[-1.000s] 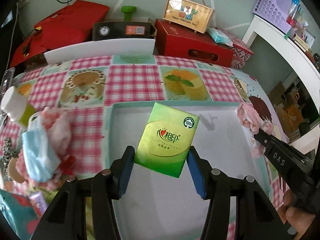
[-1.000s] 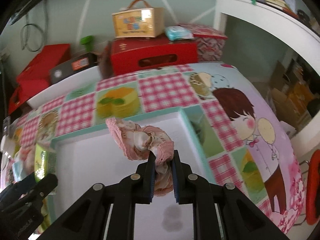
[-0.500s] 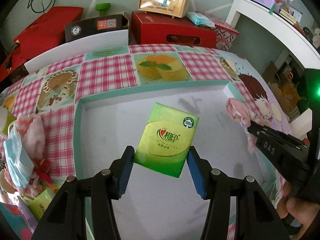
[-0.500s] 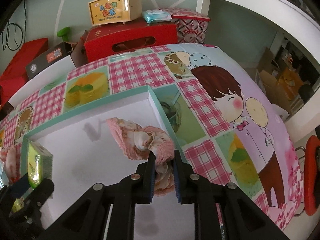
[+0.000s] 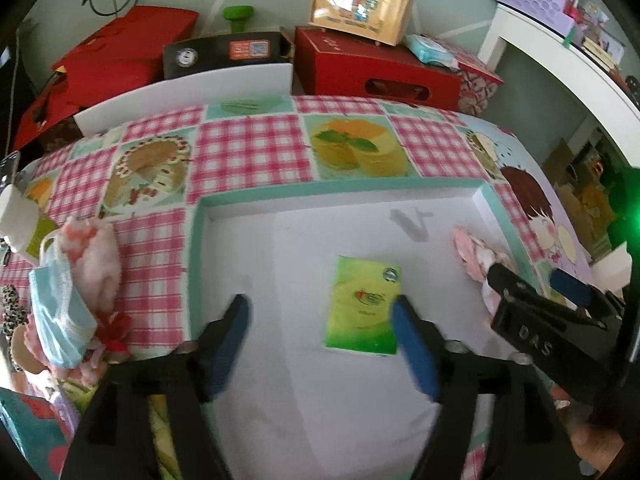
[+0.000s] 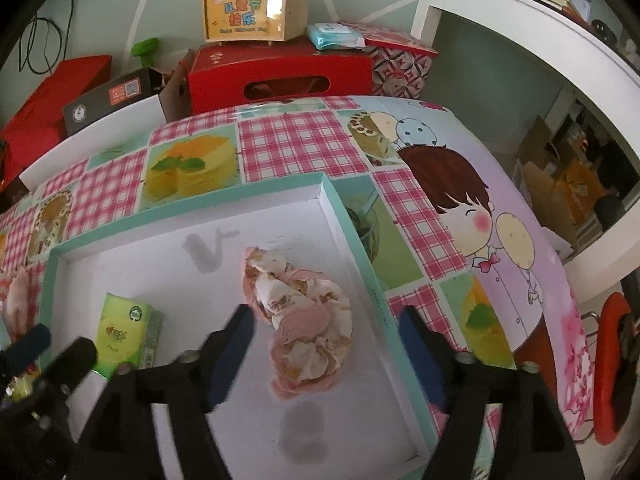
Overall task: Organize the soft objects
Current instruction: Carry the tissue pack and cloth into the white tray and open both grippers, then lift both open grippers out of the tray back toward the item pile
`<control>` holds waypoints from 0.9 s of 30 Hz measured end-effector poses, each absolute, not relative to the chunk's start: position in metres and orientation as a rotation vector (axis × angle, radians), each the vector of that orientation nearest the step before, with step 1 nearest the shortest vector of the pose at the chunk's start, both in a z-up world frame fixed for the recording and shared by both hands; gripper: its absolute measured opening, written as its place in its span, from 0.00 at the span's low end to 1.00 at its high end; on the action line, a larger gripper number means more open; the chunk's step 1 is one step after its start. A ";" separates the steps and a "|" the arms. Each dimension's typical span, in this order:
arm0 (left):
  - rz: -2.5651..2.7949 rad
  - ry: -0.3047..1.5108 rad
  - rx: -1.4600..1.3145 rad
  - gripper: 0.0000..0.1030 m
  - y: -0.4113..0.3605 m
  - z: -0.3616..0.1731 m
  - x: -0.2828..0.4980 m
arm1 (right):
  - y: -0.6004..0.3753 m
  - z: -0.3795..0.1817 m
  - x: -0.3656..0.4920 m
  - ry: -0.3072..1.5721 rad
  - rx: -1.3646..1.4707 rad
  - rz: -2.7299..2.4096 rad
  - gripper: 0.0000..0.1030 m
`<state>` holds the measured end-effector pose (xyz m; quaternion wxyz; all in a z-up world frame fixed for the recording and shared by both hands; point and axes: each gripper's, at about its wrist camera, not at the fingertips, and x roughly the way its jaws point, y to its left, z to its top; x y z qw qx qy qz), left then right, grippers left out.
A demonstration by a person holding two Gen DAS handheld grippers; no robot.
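A green tissue pack (image 5: 363, 308) lies flat inside the white tray with a teal rim (image 5: 336, 191). My left gripper (image 5: 324, 342) is open above it, holding nothing. A pink crumpled cloth (image 6: 304, 316) lies in the tray near its right wall (image 6: 360, 240). My right gripper (image 6: 328, 350) is open just behind the cloth, holding nothing. The tissue pack (image 6: 124, 334) and the left gripper (image 6: 44, 356) also show at the left of the right wrist view. The cloth (image 5: 476, 256) and the right gripper (image 5: 536, 300) show at the right of the left wrist view.
A blue face mask (image 5: 60, 316) and pink fluffy items (image 5: 94, 256) lie on the checked tablecloth left of the tray. Red boxes (image 5: 372, 68), a black box (image 5: 228, 54) and a yellow carry box (image 5: 360, 10) stand behind the table. A white shelf (image 5: 568, 64) is at the right.
Both grippers opened. The tissue pack dropped from my left gripper into the tray, and the pink cloth dropped from my right gripper near the tray's right wall.
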<state>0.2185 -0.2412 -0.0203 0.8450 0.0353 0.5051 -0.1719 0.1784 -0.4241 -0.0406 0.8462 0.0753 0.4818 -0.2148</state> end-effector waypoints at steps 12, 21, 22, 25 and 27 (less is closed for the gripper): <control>-0.308 1.037 0.053 0.99 -0.227 -0.021 0.225 | -0.422 -0.035 0.176 0.972 0.148 -0.465 1.00; -0.366 0.969 0.018 0.99 -0.227 -0.015 0.220 | -0.425 -0.024 0.171 0.885 0.188 -0.475 1.00; -0.365 0.952 0.019 0.99 -0.227 -0.013 0.219 | -0.425 -0.024 0.171 0.882 0.194 -0.474 1.00; -0.367 0.914 0.010 0.99 -0.224 -0.008 0.217 | -0.422 -0.024 0.172 0.892 0.159 -0.490 1.00; -0.374 0.901 -0.004 0.99 -0.221 -0.006 0.218 | -0.419 -0.023 0.173 0.894 0.132 -0.491 1.00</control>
